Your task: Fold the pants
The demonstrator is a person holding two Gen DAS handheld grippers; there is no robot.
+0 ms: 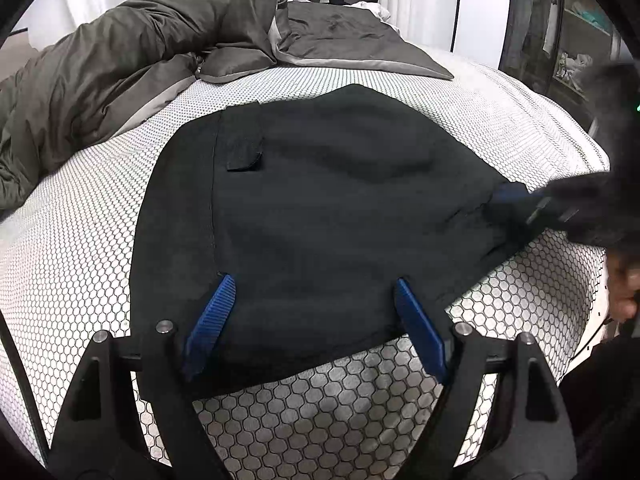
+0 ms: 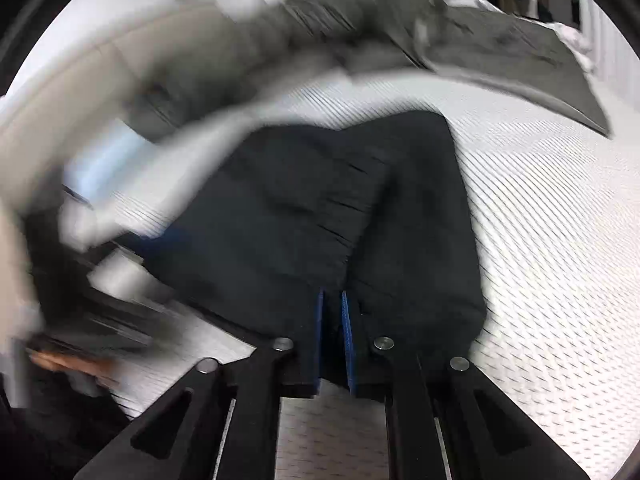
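Observation:
Black pants (image 1: 320, 200) lie folded in a wide flat bundle on the white honeycomb-patterned mattress (image 1: 320, 400). My left gripper (image 1: 314, 282) is open, its blue fingers (image 1: 212, 320) spread wide over the bundle's near edge, pressing nothing. In the left wrist view my right gripper (image 1: 516, 196) sits at the bundle's right edge. The right wrist view is blurred. There the right gripper (image 2: 333, 294) is shut on the pants (image 2: 300, 220), with a pinch of dark cloth between its blue pads (image 2: 347, 328).
A crumpled grey duvet (image 1: 120, 60) is heaped along the back left of the bed. An open wardrobe (image 1: 560, 40) stands at the far right. A person's hand (image 1: 624, 292) shows at the right edge. The mattress (image 2: 540, 240) extends bare to the right of the pants.

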